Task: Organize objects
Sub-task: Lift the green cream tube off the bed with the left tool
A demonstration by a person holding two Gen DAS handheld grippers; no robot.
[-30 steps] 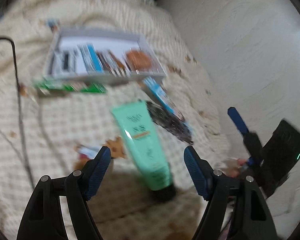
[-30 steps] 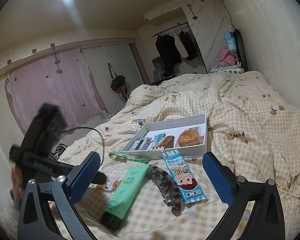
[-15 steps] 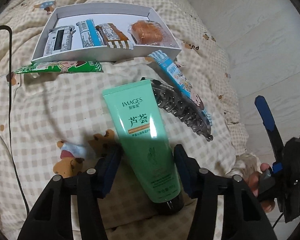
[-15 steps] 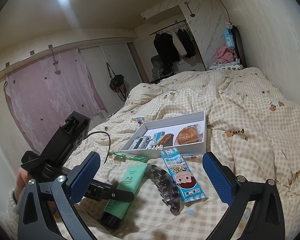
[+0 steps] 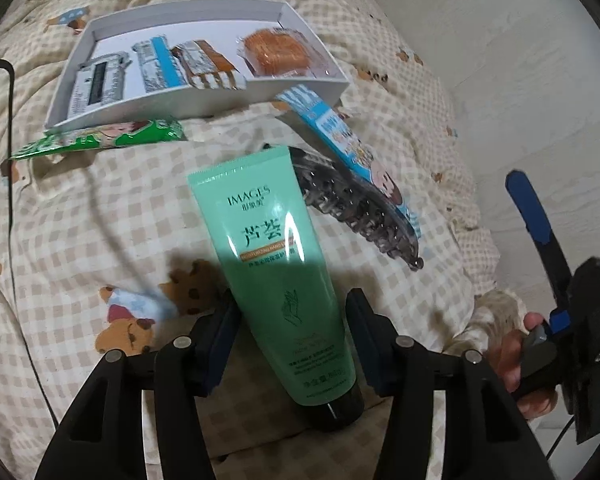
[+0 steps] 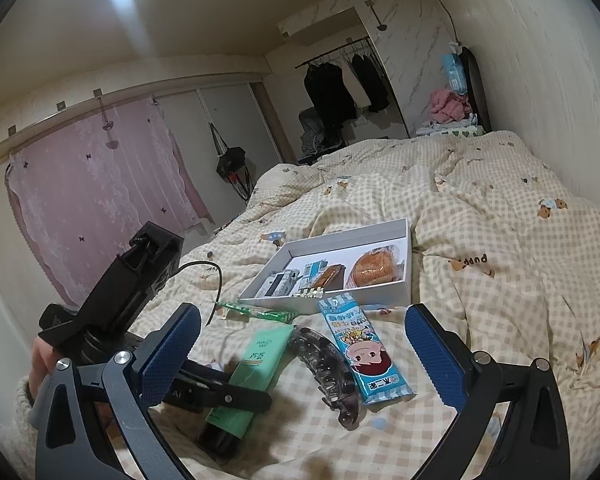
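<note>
The left gripper [image 5: 290, 334] points steeply down at the bed, its jaws closing around the lower body of a green tube [image 5: 274, 264], the left pad at the tube's edge and a narrow gap on the right. The right gripper [image 6: 300, 354] is held nearly level, tilted slightly down, with its blue-padded jaws spread wide and nothing between them. The right hand [image 5: 518, 360] grips its handle, a fuzzy cuff at the wrist.

The green tube [image 6: 256, 376] is partly hidden behind the left hand-held gripper [image 6: 236, 384]; small print on the boxed packets [image 5: 156, 68] is unreadable.
</note>
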